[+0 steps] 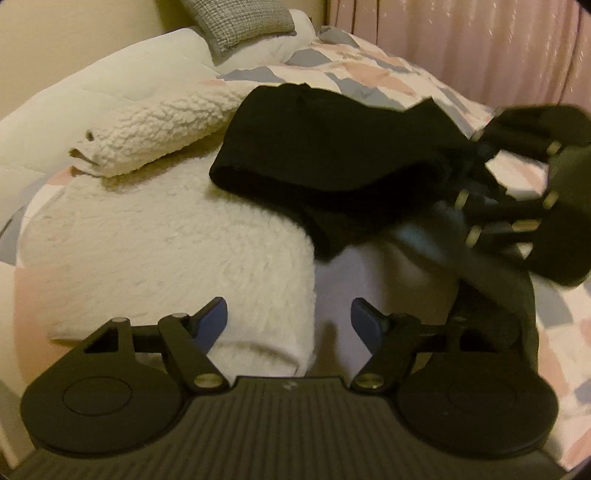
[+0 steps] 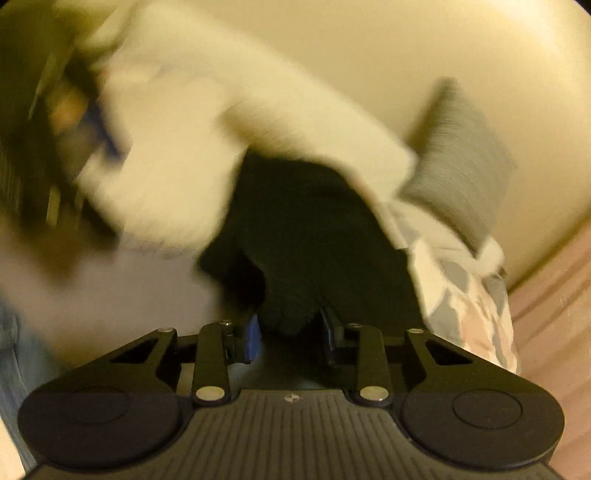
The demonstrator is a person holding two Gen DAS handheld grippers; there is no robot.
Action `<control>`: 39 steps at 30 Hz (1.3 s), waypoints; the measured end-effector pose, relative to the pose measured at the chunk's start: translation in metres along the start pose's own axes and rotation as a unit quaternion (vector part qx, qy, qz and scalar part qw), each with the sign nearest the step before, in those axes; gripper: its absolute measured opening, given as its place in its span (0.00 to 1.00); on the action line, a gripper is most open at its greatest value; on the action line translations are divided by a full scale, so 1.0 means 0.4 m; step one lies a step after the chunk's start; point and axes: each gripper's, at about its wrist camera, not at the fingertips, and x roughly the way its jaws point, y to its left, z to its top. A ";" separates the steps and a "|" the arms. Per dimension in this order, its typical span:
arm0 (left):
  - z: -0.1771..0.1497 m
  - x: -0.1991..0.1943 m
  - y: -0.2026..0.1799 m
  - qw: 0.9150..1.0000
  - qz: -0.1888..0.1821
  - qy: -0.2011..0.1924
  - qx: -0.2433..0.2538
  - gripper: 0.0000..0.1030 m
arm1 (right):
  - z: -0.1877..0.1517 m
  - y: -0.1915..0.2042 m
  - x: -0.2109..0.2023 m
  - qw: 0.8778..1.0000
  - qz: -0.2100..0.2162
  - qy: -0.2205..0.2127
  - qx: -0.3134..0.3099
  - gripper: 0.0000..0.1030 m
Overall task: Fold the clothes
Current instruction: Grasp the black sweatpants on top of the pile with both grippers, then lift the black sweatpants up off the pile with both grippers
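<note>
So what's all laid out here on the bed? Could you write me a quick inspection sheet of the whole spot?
Surface: a bed with a patchwork quilt in pink, grey and white.
Job's things: a black garment lying partly over a cream fleece garment.
Clutter: a white duvet and a grey cushion at the head of the bed.
Grippers: left gripper open, nothing between its fingers, above the fleece; right gripper has the black garment's edge between its fingers, though blur hides whether the pads press on it.
Cables: nothing seen.
Surroundings: a cream wall and a pink curtain beside the bed.
</note>
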 end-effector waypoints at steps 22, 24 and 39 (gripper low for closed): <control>0.078 0.174 0.009 0.996 -0.026 -0.080 0.008 0.52 | -0.053 -0.075 0.014 0.999 0.049 0.018 -0.001 0.44; 0.079 0.173 0.008 0.997 -0.028 -0.078 0.005 0.55 | -0.057 -0.056 0.029 0.999 0.034 0.021 -0.029 0.23; 0.088 0.192 -0.052 0.988 -0.028 -0.101 -0.116 0.78 | 0.037 -0.351 -0.131 0.967 -0.050 -0.059 0.242 0.04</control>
